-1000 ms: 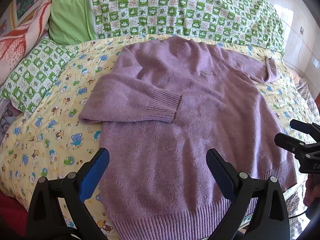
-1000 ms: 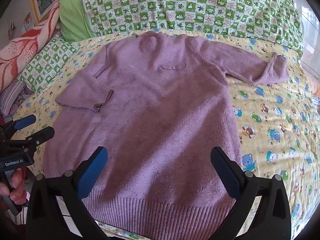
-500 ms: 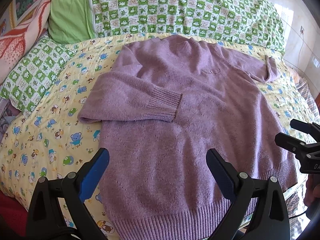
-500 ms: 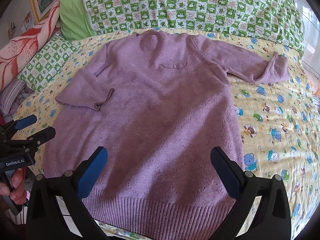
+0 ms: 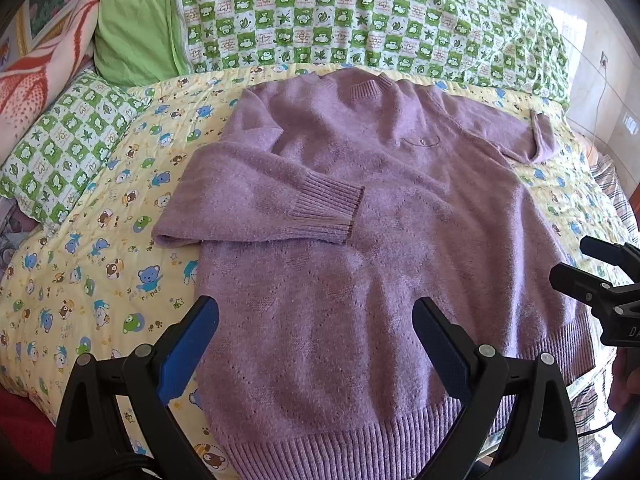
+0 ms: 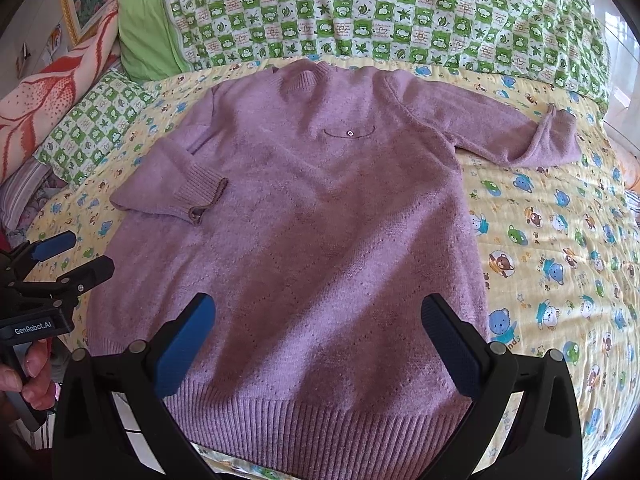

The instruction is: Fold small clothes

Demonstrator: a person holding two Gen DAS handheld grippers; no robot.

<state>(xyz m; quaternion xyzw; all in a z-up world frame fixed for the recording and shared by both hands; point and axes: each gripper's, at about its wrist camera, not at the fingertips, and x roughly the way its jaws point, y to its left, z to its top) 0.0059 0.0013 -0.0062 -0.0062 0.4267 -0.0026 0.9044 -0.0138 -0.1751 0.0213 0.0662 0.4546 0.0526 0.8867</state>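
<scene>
Looking over the sweater point(image 6: 320, 216), flat mid-bed with collar toward the pillows and hem at the near edge, I hold both grippers wide open and empty; its unfolded sleeve point(image 6: 492, 128) runs toward the bed's right edge, nearer my right gripper point(image 6: 318, 330) than my left gripper point(image 5: 316, 334).

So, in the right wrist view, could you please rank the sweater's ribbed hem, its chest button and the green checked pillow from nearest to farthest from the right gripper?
From the right gripper:
1. Ribbed hem, just below its fingers.
2. Chest button, mid-sweater.
3. Green checked pillow, at the bed's far end.
</scene>
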